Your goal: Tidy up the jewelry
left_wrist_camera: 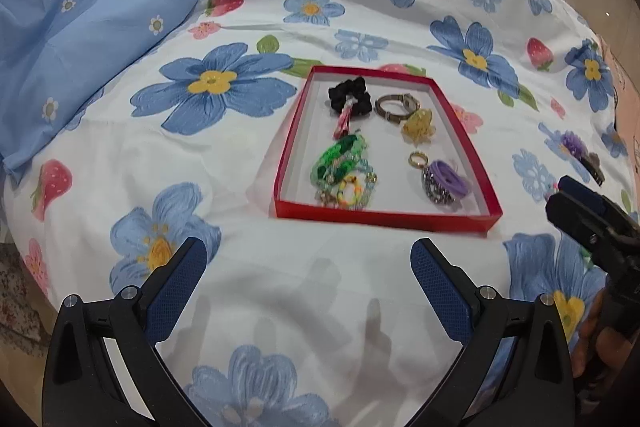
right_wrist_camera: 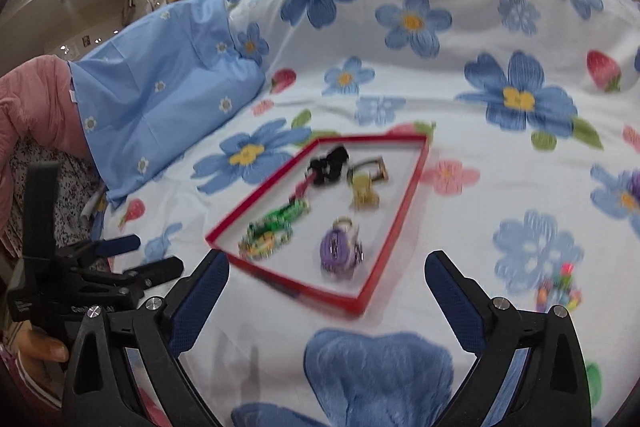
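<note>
the red tray [left_wrist_camera: 384, 219] lies near the middle of the bed [left_wrist_camera: 240, 287] on the flowered sheet. inside it: a black scrunchie [left_wrist_camera: 347, 95] at the far end, a bracelet [left_wrist_camera: 394, 105] and yellow clip [left_wrist_camera: 418, 125] beside it, green beaded bands [left_wrist_camera: 340, 163] and a purple band [left_wrist_camera: 448, 179] at the near end. the left tool [left_wrist_camera: 308, 291] and right tool [right_wrist_camera: 326, 301] both gape wide, empty, just short of the tray's near edge. a purple piece [left_wrist_camera: 574, 143] lies on the sheet toward the bed's right edge.
</note>
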